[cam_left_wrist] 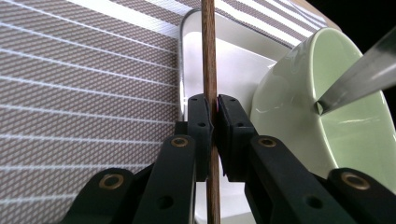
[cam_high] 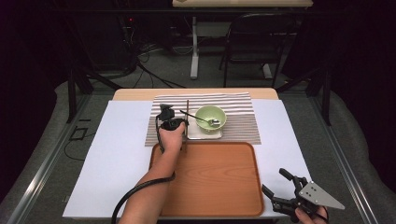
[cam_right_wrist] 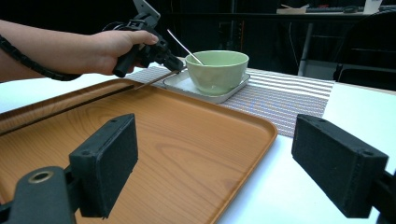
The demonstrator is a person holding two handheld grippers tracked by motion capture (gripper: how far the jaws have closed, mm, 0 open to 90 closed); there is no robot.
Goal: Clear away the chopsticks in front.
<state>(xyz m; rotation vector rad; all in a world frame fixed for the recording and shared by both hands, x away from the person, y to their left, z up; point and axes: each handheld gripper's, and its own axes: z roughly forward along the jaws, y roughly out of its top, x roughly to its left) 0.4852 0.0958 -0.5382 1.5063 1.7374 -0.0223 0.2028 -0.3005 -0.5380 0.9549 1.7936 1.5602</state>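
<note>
The left claw sits just left of centre in the high view, pinching a thin brown stick that runs up and down the frame. In the left claw's own view the two black pads are pressed onto the stick from either side, and it rises straight to the top edge, across the white plate. The stick's lower end reaches over the far rim of the tray, near its upper left corner.

Just right of the stick stands a green bowl on the plate, with a spoon leaning in it, handle toward the upper left. Plate and bowl rest on a striped mat above the tray, all on the white tabletop.

The right claw is at the lower right of the high view, beside the tray's lower right corner. Its pads stand wide apart with nothing between them; through the gap its view shows the tray and bowl
</note>
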